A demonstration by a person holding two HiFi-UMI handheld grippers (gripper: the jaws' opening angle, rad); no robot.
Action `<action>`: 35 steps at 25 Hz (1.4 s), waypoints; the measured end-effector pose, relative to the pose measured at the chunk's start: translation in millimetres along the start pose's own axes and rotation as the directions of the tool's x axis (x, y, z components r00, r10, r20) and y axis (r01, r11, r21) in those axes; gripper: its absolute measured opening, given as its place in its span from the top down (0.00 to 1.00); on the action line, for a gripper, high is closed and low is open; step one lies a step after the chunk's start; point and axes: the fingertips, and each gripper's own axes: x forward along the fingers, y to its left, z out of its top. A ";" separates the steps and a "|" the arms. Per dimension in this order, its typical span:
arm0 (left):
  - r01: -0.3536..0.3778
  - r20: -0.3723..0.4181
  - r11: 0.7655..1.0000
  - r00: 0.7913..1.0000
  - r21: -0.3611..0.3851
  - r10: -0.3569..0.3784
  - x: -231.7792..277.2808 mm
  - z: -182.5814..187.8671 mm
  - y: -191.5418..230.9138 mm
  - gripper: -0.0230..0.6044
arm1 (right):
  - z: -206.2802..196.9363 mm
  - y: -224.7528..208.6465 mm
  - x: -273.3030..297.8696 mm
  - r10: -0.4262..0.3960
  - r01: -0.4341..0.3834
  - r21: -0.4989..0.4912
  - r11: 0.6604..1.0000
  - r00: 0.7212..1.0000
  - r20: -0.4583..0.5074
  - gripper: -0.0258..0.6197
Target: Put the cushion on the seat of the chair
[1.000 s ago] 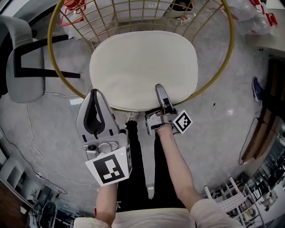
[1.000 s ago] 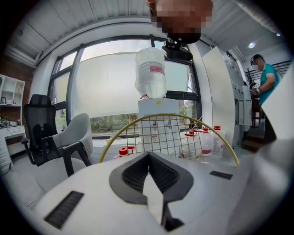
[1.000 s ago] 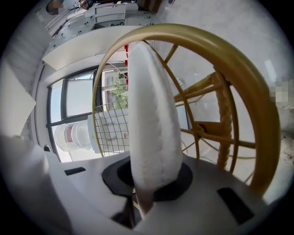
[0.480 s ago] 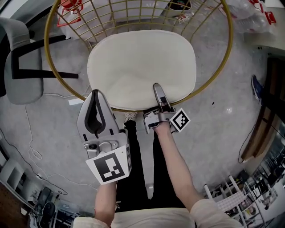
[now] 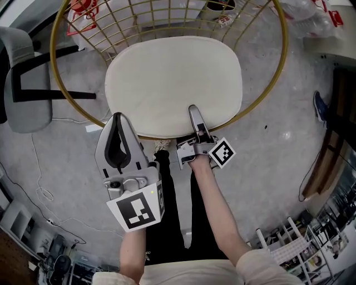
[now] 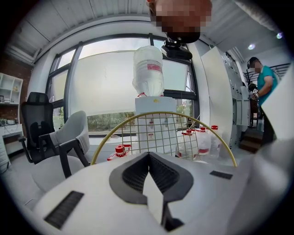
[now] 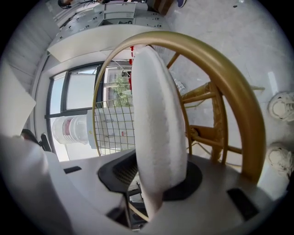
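1. Cushion [image 5: 172, 83] is lying on chair [image 7: 239, 101] seat, ahead of both grippers.
2. Right gripper [image 5: 193, 111] jaws have just been opening, cushion edge loose between them.
3. Left gripper [image 5: 117, 117] is hanging closed, empty.
4. Remaining, likely: withdrawing.

Floor [image 5: 267, 167]: grey, speckled.
- Left edge of the head view: grey armchair [image 5: 25, 83] on a black frame. A thin white cable [image 5: 44, 193] trails over the floor below it.
- Right edge: one blue shoe [image 5: 321, 108] lying on the floor.
- Lower right: white wire rack [image 5: 289, 250].
- Upper right: clear plastic bags [image 5: 311, 16].

Left gripper view:
- Large bright window [image 6: 105, 87] across the back wall.
- White water dispenser [image 6: 154, 114] in front of the window, with an upturned jug [image 6: 148, 71] on top.
- Red-capped bottles [image 6: 120, 150] stand low on either side of the dispenser.
- Black office chair [image 6: 36, 124] just left of the armchair.
- White shelves [image 6: 9, 92] at far left.
- Person in a teal top [image 6: 262, 78] standing at far right.
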 end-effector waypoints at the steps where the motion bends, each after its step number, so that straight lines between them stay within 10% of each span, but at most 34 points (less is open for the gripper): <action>1: 0.002 -0.002 1.000 1.000 -0.005 -0.002 0.5 -0.2 -1.5 0.94 | -1.5 0.7 -1.9 -0.001 0.001 0.004 1.000 1.000 -0.005 0.75; 35: 0.046 -0.035 0.999 0.998 -0.024 -0.047 0.5 -17.3 -26.6 0.94 | -23.5 -24.6 -91.6 -0.079 0.079 0.082 0.993 0.997 -0.003 0.72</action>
